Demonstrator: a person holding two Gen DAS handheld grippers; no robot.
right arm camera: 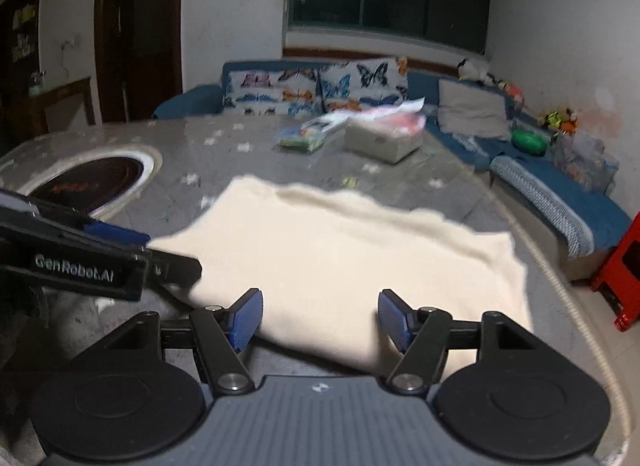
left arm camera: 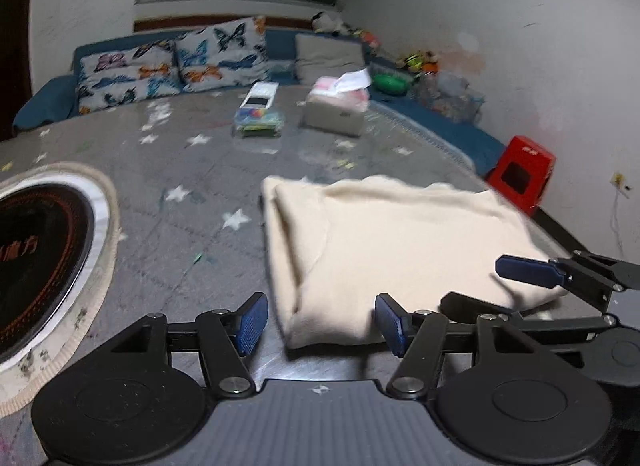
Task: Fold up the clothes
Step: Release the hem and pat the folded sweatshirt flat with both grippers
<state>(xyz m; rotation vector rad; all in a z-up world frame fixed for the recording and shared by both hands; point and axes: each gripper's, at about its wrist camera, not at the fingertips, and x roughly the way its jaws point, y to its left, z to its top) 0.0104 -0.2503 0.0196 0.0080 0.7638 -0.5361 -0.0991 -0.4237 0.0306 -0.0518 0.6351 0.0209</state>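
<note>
A cream garment (left arm camera: 384,250) lies folded into a thick rectangle on the grey star-patterned table cover (left arm camera: 180,153). It also shows in the right wrist view (right arm camera: 344,254). My left gripper (left arm camera: 320,322) is open, its blue pads on either side of the garment's near left corner, holding nothing. My right gripper (right arm camera: 320,318) is open over the garment's near edge, holding nothing. The right gripper appears in the left wrist view at the garment's right edge (left arm camera: 532,270). The left gripper appears in the right wrist view at the left (right arm camera: 116,250).
A round induction cooktop (left arm camera: 36,262) is set into the table at the left. A tissue box (left arm camera: 340,105) and a colourful packet (left arm camera: 260,113) sit at the far side. A blue sofa with butterfly pillows (left arm camera: 168,65) stands behind. A red stool (left arm camera: 524,173) stands at the right.
</note>
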